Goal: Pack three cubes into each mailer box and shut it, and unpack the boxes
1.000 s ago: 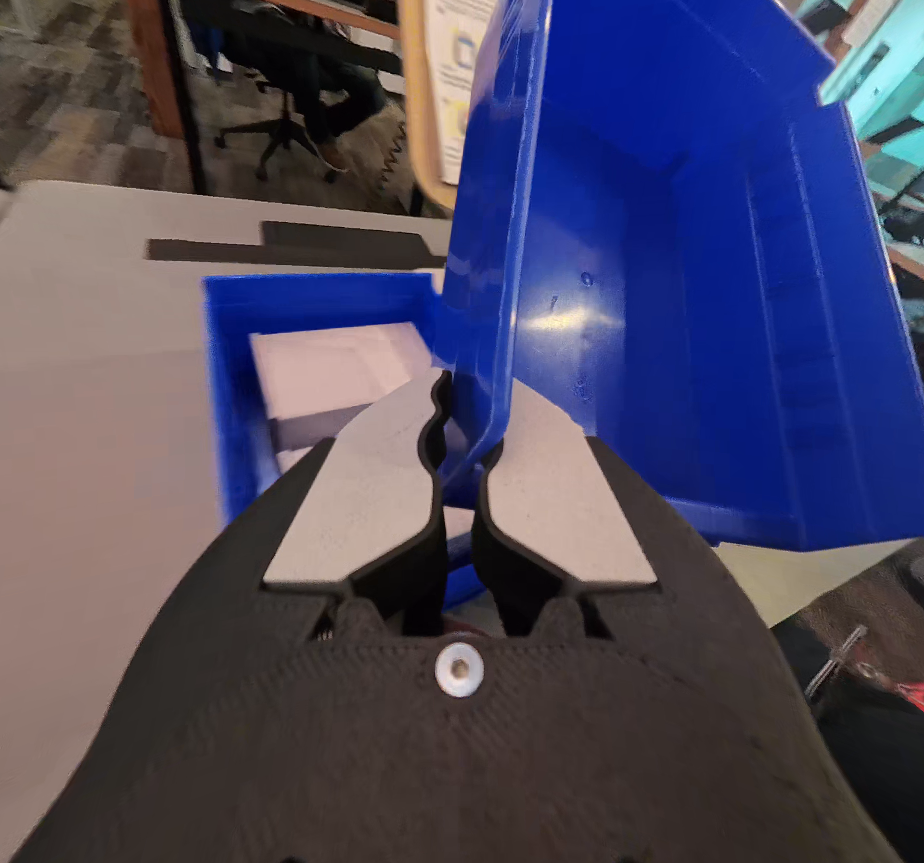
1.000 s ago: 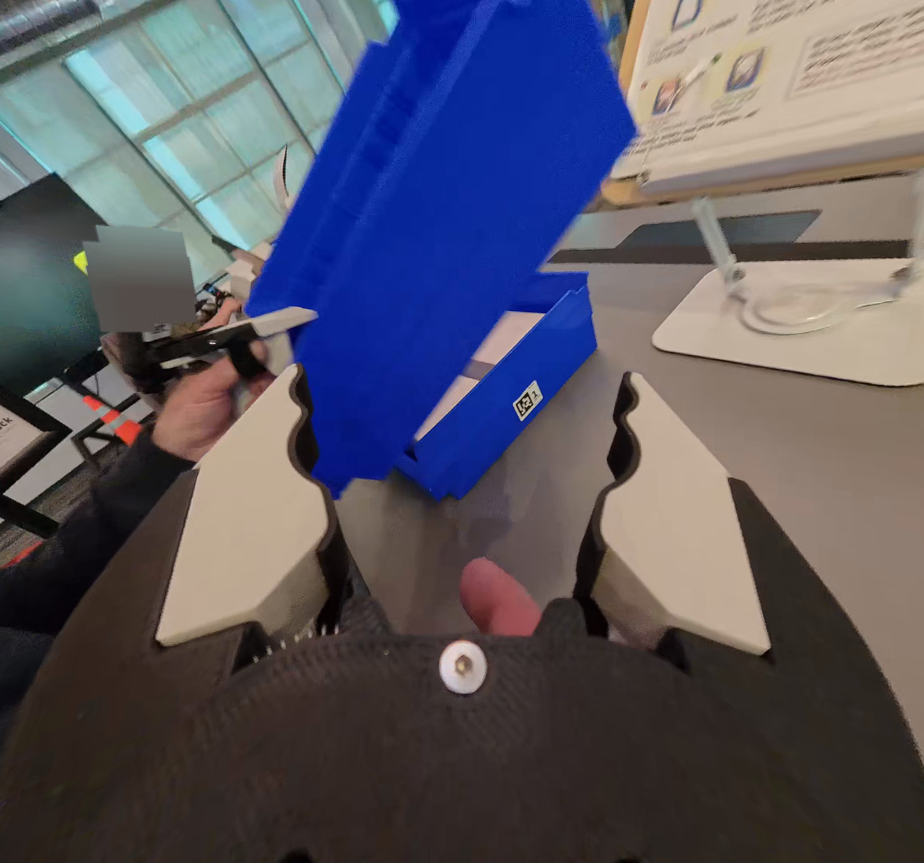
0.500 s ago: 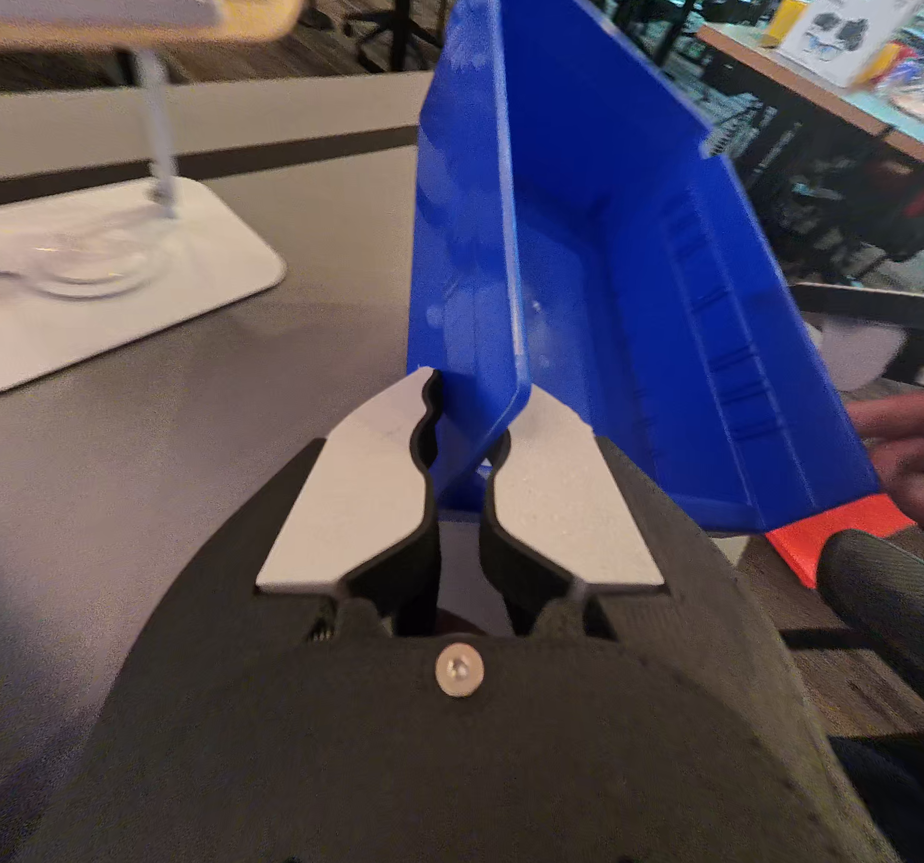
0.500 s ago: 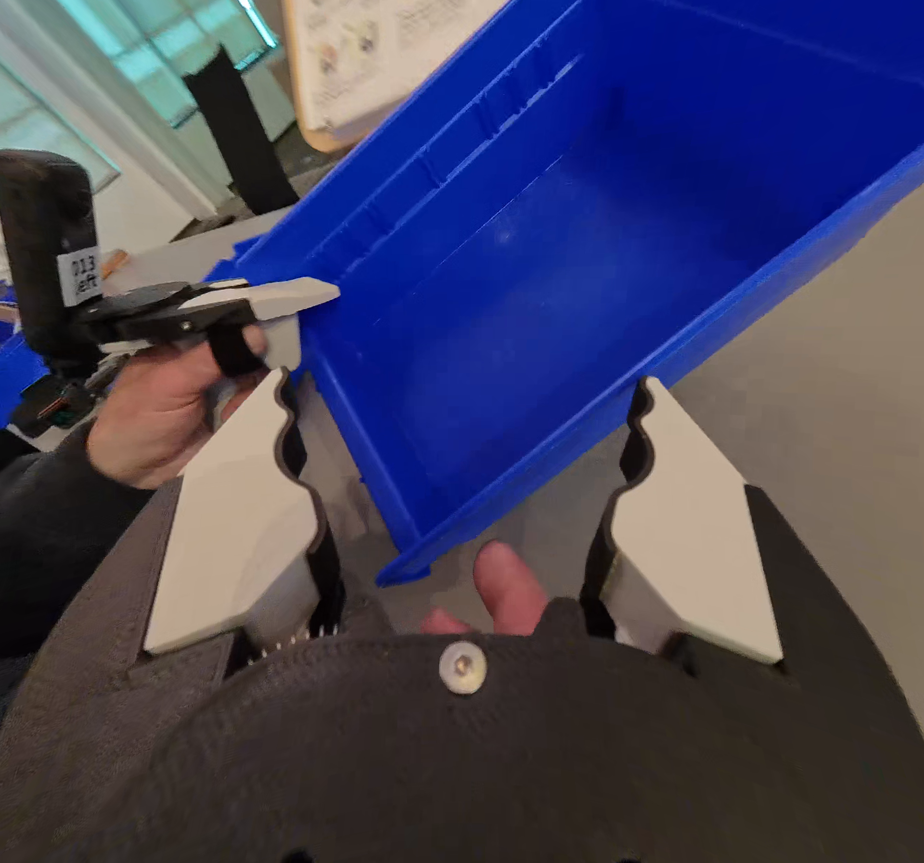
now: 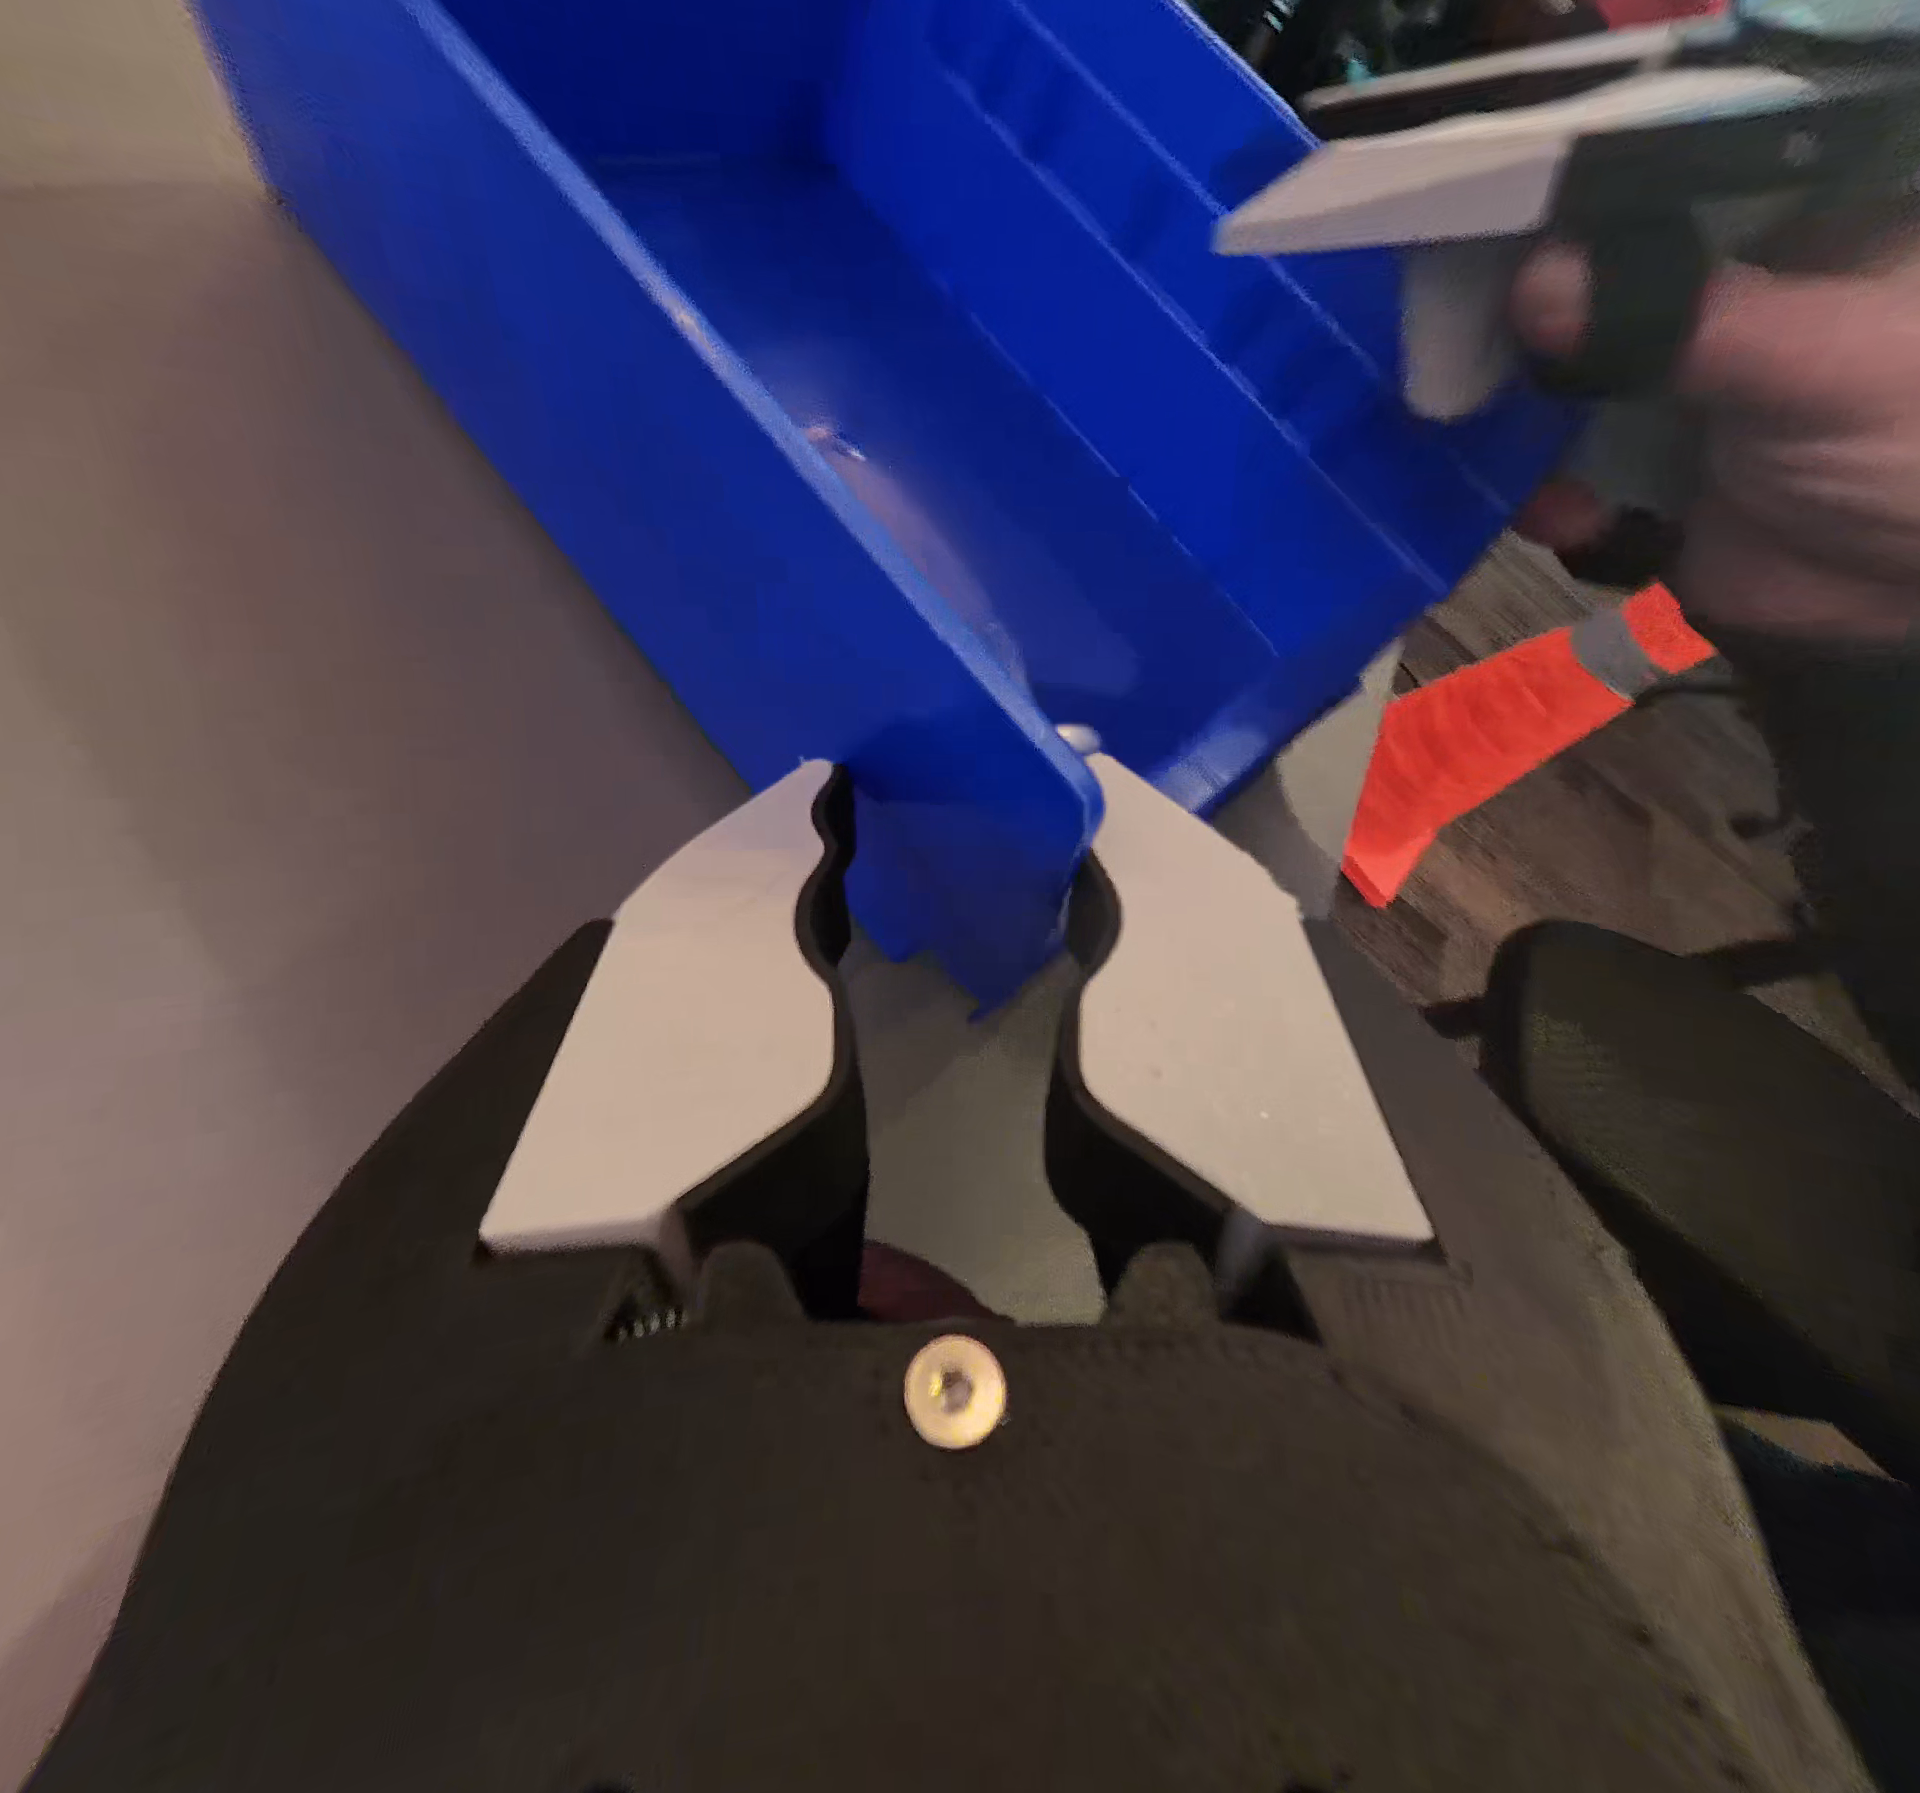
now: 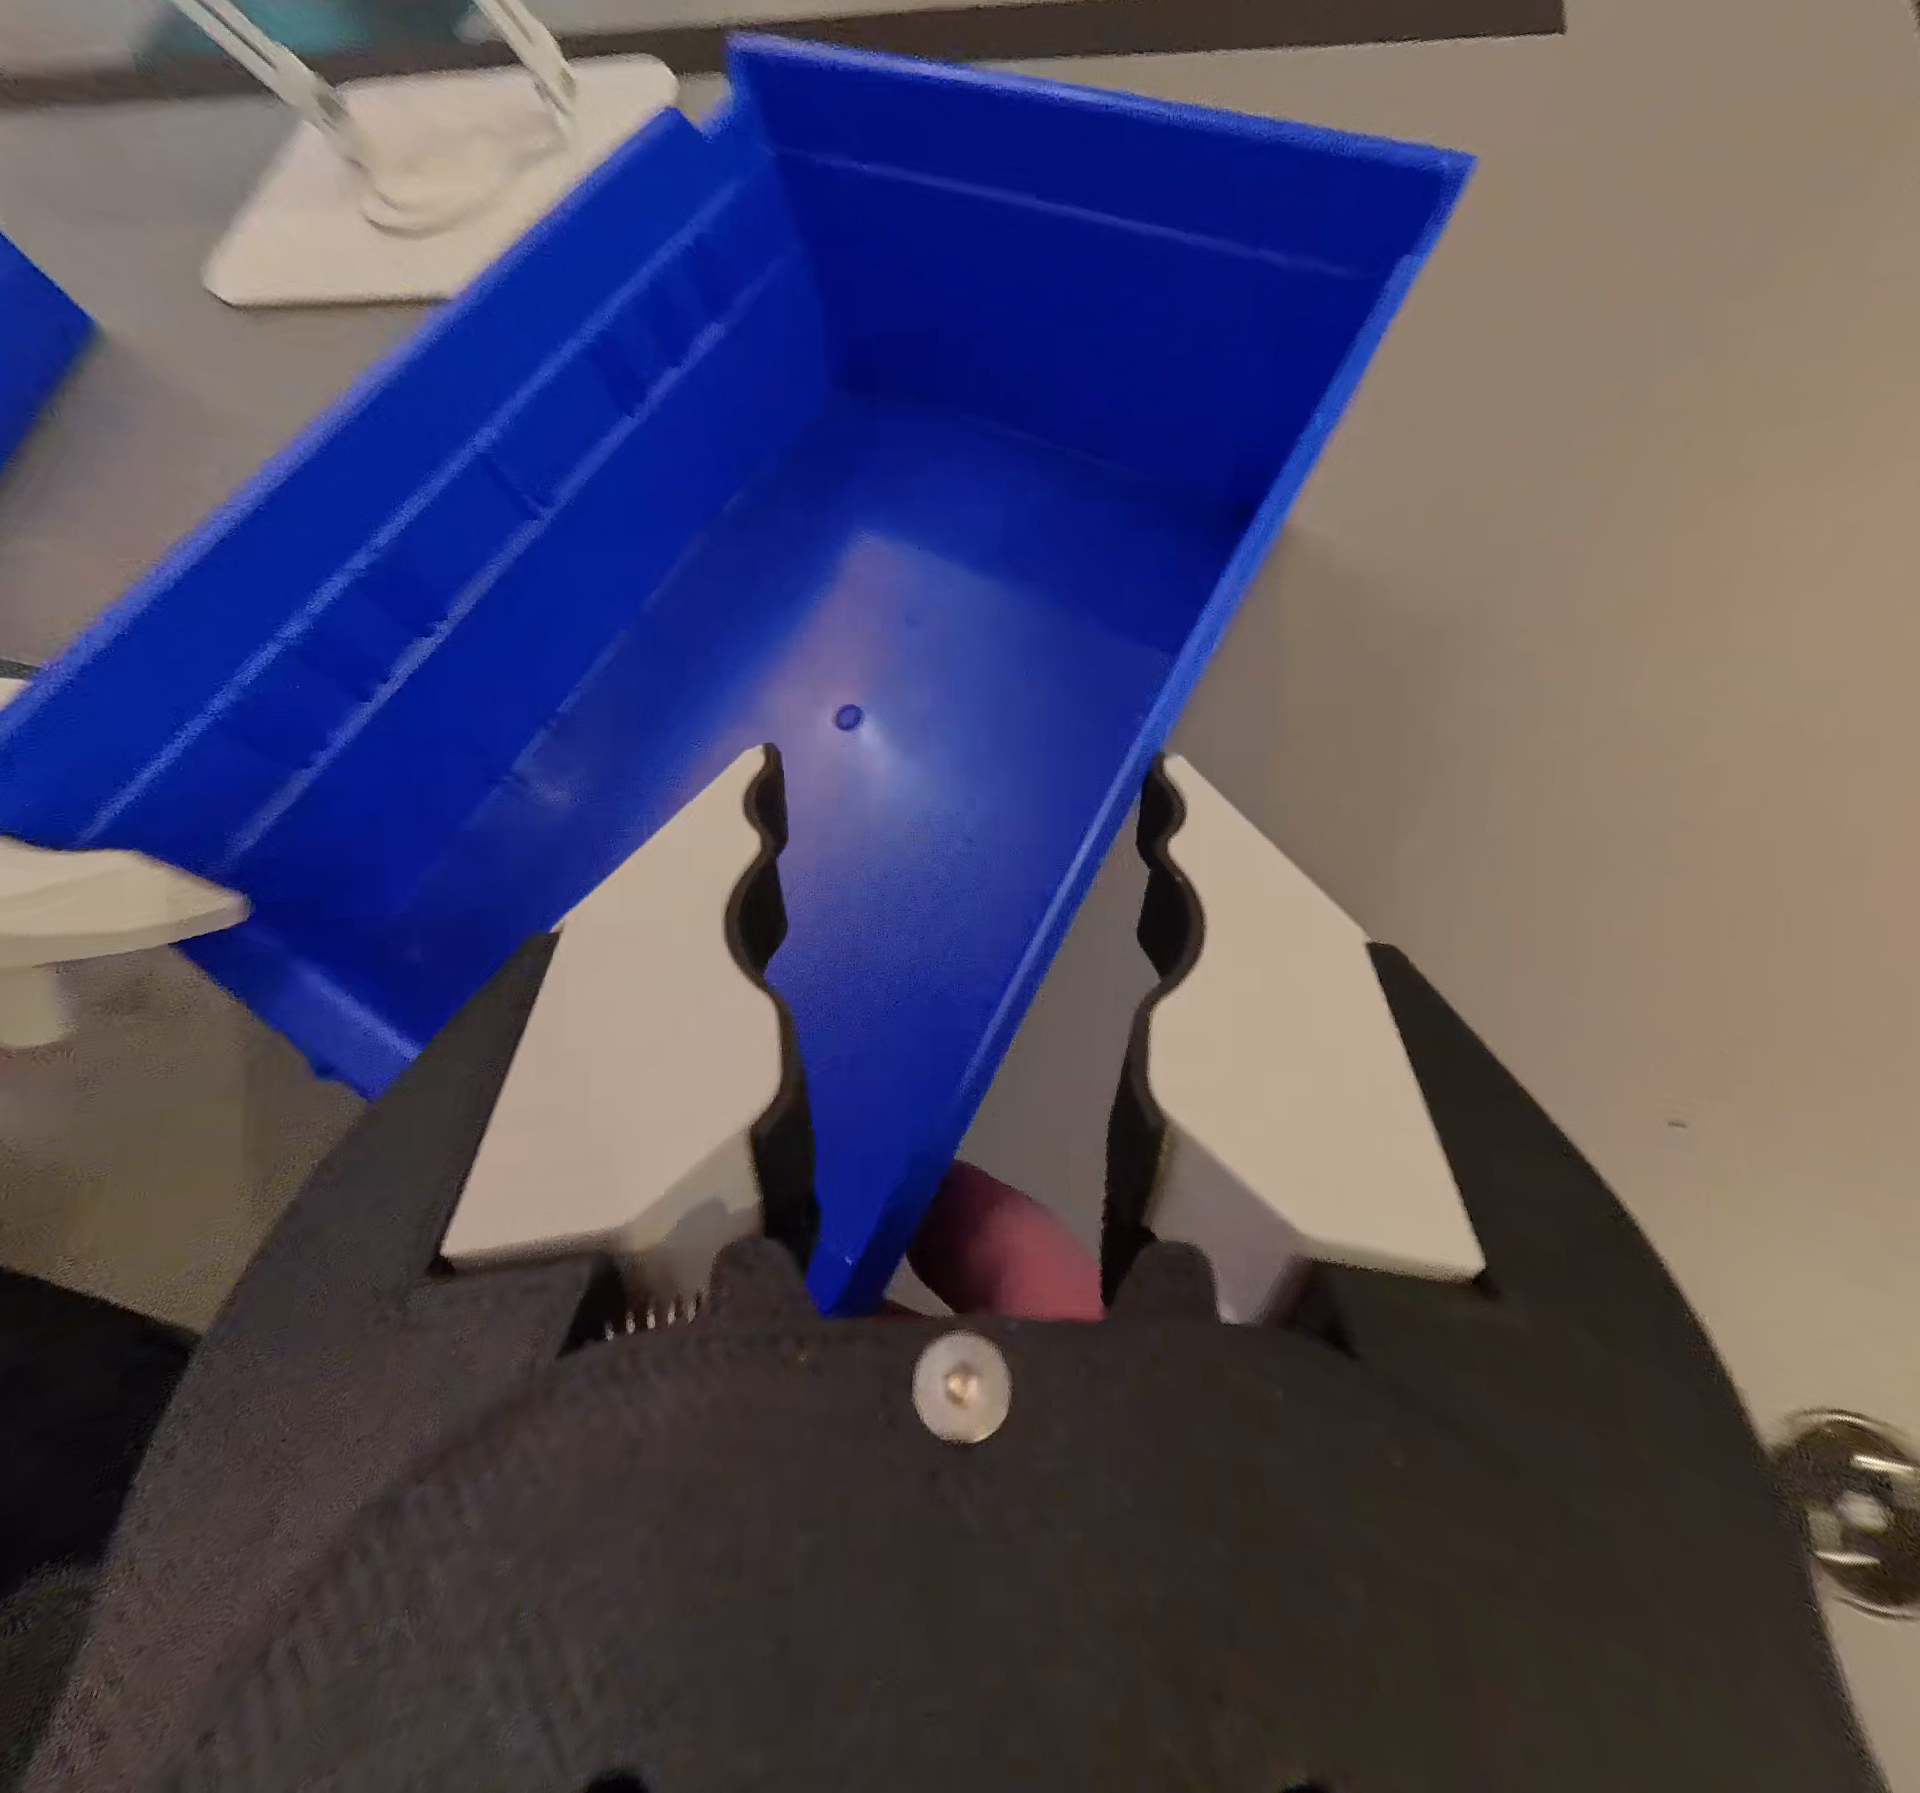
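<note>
An empty blue bin [image 5: 790, 372] sits low over the grey table [image 5: 260, 808]; no cubes or mailer boxes are in view. My left gripper [image 5: 961, 787] is shut on the near corner of one side wall, which touches both fingers. My right gripper [image 6: 956, 767] is open. Its fingers straddle the opposite side wall of the bin [image 6: 935, 517], which runs slantwise through the gap. The right gripper also shows in the left wrist view [image 5: 1455, 174], over the far wall. A left finger [image 6: 114, 902] shows at the bin's left corner in the right wrist view.
A white stand base [image 6: 436, 174] with clear legs stands behind the bin. Part of a second blue bin [image 6: 31, 341] shows at the left edge. A dark strip [image 6: 1247, 3] crosses the far table. An orange object [image 5: 1507, 735] lies on the floor beyond the table edge.
The bin came down from a steep tilt in the air to low over the table. My right gripper moved onto its side wall and narrowed. My left jaws stand wider apart.
</note>
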Tool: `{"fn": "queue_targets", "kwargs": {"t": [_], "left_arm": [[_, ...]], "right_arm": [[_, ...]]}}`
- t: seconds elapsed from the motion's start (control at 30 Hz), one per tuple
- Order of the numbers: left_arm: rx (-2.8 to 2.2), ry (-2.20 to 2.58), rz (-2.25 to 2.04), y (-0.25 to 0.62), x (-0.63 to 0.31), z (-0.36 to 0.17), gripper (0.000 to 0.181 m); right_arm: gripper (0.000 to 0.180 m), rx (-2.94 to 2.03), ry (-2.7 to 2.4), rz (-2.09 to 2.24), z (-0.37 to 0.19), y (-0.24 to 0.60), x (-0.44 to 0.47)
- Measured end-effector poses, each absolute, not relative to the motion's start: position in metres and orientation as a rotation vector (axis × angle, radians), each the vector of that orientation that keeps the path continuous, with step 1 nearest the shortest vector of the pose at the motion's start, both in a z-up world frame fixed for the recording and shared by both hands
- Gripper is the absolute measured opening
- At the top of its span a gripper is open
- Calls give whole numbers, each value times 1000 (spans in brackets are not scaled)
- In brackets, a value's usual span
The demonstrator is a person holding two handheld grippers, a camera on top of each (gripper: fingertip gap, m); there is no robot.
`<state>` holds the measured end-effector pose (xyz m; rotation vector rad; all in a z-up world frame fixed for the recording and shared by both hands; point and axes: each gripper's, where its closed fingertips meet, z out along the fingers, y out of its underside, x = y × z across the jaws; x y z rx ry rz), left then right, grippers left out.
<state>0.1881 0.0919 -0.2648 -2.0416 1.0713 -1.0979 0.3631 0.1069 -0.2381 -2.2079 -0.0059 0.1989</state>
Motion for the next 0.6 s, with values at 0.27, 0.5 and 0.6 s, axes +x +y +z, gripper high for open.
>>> {"fn": "queue_targets", "kwargs": {"t": [0.27,0.5,0.6], "left_arm": [[-1957,1220,-1530,51,193,-232,74],[-1906,1099,-1064,98,63,-158,73],[-1963,906,-679,137,-45,-144,75]], "right_arm": [[34,-2361,-155,99,-271,105,391],[23,-2353,-195,-40,-274,108,403],[19,-2348,-210,-41,-274,111,406]]}}
